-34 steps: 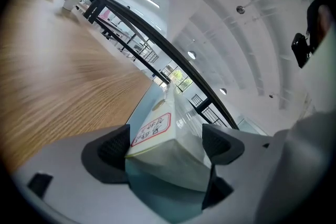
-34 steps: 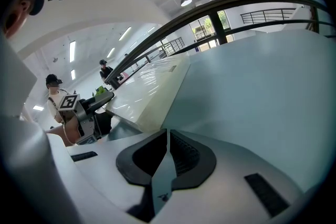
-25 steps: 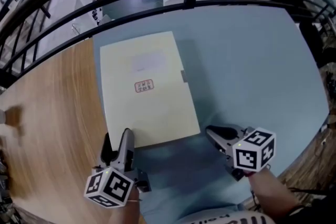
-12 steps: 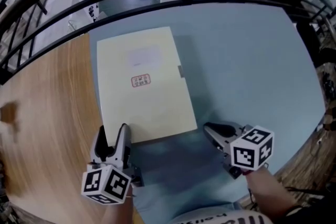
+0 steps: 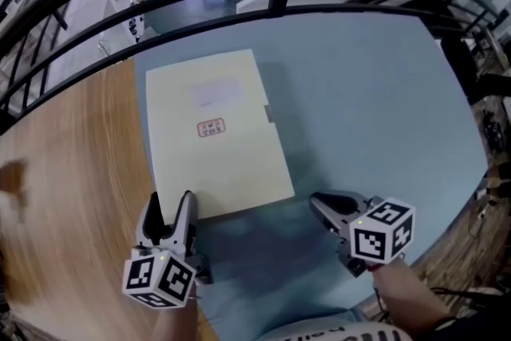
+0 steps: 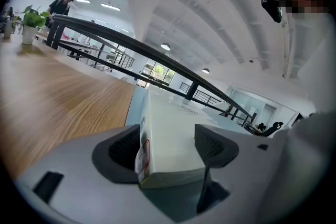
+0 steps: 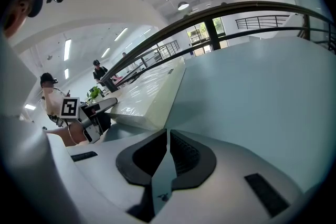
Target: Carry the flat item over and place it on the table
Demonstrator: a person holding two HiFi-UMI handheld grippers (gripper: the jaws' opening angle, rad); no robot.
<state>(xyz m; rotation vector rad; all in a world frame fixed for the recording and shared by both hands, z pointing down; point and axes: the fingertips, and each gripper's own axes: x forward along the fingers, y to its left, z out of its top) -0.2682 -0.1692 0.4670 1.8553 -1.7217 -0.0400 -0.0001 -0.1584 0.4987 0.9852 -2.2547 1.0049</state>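
Note:
The flat item is a cream box (image 5: 211,132) with a small red label, lying flat on the blue tabletop (image 5: 367,108) next to the wooden part. My left gripper (image 5: 169,200) is open and straddles the box's near-left corner (image 6: 173,128): one jaw runs along its left side, the other sits over its top, and neither pad clearly presses on it. My right gripper (image 5: 315,200) is shut and empty, low over the blue surface just right of the box's near-right corner (image 7: 147,97). The left gripper (image 7: 89,113) also shows in the right gripper view.
A wooden tabletop (image 5: 72,188) adjoins the blue one on the left. Black railing bars (image 5: 200,12) run past the table's far edge, with a lower floor and a person beyond. The blue top ends at a curved edge (image 5: 471,180) on the right.
My left gripper has shifted left along the box's near edge to its near-left corner and turned straighter. The box and my right gripper have hardly moved.

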